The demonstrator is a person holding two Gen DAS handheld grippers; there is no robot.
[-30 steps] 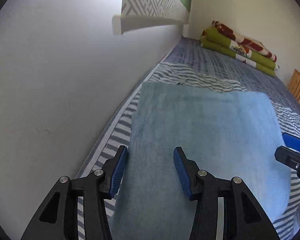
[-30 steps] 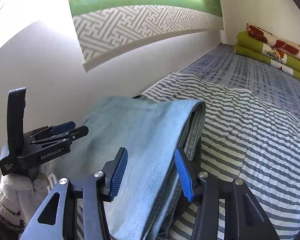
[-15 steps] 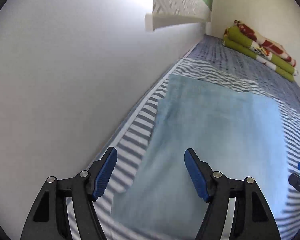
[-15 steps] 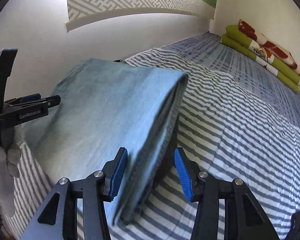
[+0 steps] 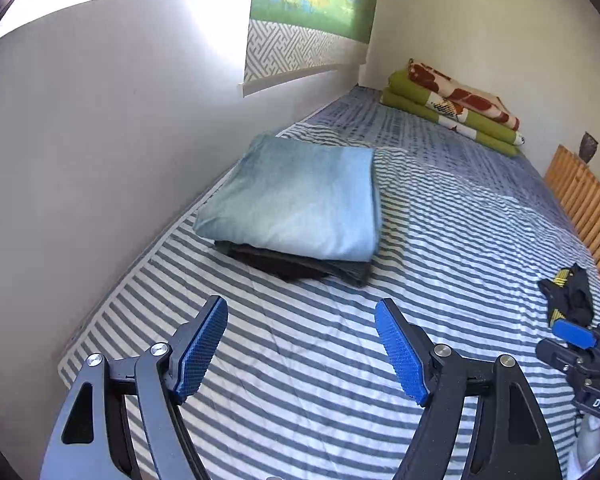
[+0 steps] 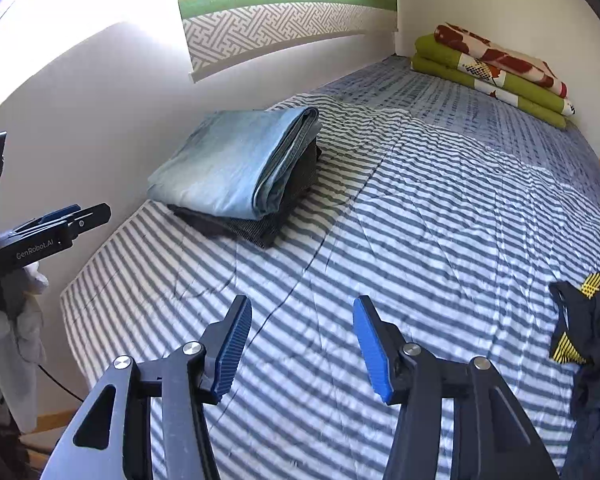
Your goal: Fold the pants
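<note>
Folded light-blue pants (image 5: 300, 200) (image 6: 236, 160) lie on top of a folded dark garment (image 5: 296, 266) (image 6: 260, 224), stacked on the striped bed beside the wall. My left gripper (image 5: 302, 350) hangs open above the bare bedspread, well short of the stack, with nothing between its blue pads. My right gripper (image 6: 302, 346) is open too and empty, likewise back from the stack. Each gripper shows at the edge of the other's view: the right one (image 5: 580, 356), the left one (image 6: 48, 232) held by a gloved hand.
A black and yellow garment (image 5: 568, 296) (image 6: 588, 320) lies at the right of the striped bedspread (image 5: 440, 240). Folded green and red blankets (image 5: 456, 108) sit at the far end. A white wall (image 5: 100, 160) runs along the left; wooden slats (image 5: 584, 196) stand at the right.
Both grippers have pulled back and up from the blue pants, which now lie released on the dark garment. The left jaws have opened wider. The whole stack has come into view.
</note>
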